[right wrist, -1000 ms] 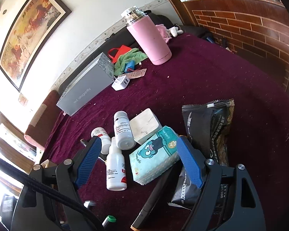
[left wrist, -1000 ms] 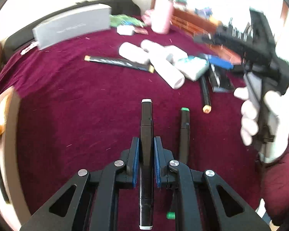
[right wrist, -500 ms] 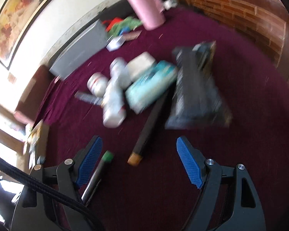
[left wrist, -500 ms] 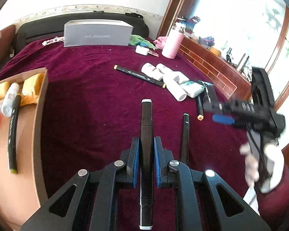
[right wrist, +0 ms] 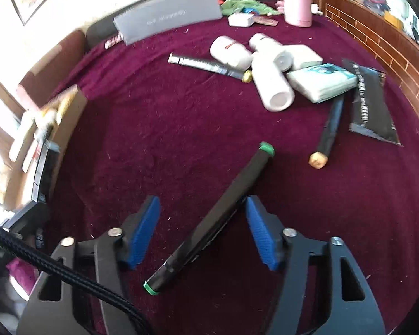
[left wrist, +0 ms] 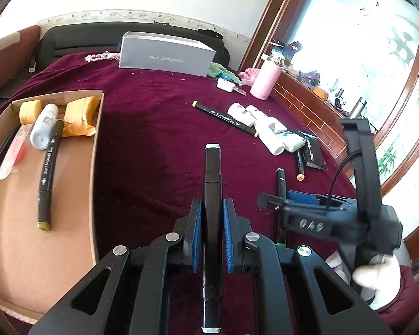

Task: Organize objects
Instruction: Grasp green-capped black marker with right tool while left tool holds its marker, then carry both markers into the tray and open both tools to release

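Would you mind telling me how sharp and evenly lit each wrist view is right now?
Left wrist view: sharp, though the bright window is blown out and fisheye bends the brown cardboard box. Right wrist view: mildly motion-blurred, worst at the left edge; the green-capped black marker stays readable.

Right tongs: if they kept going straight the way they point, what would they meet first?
The green-capped marker, most likely. It lies slanted on the cloth between the open right tongs, nearly touching one pad. How far above it they hang is unclear.
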Demonstrator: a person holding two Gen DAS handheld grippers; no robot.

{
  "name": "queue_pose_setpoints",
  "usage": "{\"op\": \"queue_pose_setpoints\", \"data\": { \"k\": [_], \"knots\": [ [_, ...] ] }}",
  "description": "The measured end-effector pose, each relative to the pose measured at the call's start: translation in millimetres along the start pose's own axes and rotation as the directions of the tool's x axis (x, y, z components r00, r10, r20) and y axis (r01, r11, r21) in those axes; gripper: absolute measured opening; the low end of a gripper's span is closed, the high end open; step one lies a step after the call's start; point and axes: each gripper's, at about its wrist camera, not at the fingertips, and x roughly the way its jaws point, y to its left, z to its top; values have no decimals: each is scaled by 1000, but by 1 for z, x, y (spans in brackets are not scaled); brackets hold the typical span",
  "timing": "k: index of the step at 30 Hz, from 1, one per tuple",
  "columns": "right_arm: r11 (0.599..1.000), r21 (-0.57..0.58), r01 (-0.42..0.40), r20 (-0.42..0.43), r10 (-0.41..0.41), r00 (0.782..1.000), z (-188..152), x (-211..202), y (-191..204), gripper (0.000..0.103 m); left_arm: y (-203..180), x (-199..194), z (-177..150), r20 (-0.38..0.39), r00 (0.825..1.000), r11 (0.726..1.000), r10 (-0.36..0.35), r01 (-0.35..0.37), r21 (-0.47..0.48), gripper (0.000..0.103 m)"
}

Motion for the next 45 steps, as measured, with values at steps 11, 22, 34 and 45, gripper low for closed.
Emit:
{"op": "queue_pose_setpoints", "data": {
  "k": [11,22,34,45],
  "knots": [
    [986,-136,96,39,-92,995,-6,1,23,13,19,-12,-7,18,1000,999,-4,5,-50,12],
    [979,-5,-203,6,203,979,-2,-10,12,13,36,-28,-7,44,999,995,28,-24,-100,12],
    [926,-80,-368,-4,369,930,29,-29,74,13,84,-76,14,123,979,976,160,-138,-171,12],
    [870,-154,-469,-81,462,883,55,-4,175,13,149,-81,35,72,943,929,325,-305,-210,12]
  ]
}}
